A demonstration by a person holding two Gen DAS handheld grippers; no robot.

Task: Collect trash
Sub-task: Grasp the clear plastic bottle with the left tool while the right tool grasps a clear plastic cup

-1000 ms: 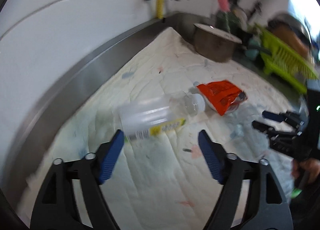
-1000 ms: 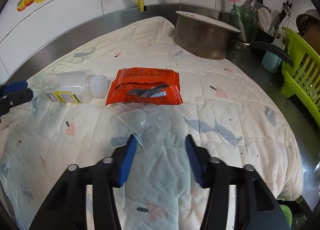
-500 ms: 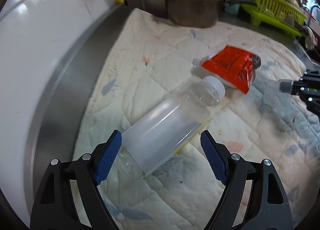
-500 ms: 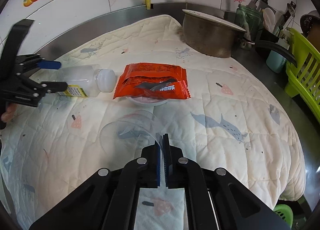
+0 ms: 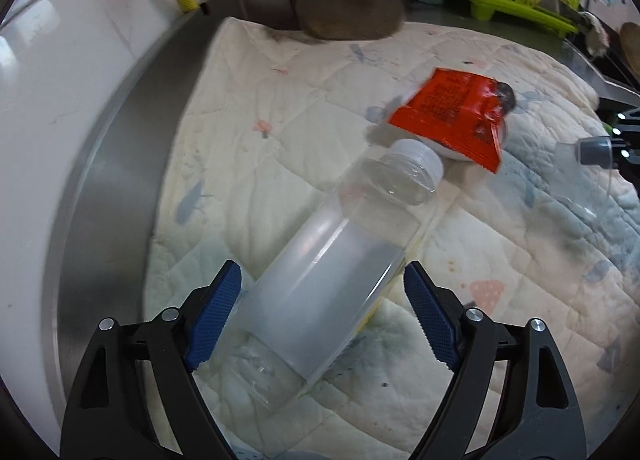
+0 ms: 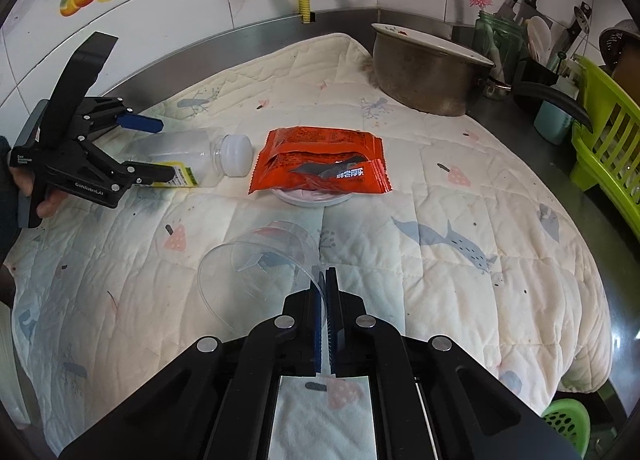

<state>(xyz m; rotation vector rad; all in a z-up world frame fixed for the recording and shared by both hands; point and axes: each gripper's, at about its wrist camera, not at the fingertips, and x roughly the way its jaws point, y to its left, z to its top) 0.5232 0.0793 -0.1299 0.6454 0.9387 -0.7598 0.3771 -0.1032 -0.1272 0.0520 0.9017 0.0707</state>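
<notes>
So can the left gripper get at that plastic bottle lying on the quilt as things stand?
Probably yes. The left gripper straddles the lying plastic bottle near its base, pads either side and not pressing. Nothing lies between; the orange wrapper sits beyond the cap.

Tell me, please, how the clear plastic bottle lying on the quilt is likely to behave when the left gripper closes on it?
The plastic bottle looks empty, so it is probably light. It lies on its side, round and smooth, so it may roll or slip on the quilt. Its thin clear wall will likely dent between the open left gripper pads.
</notes>
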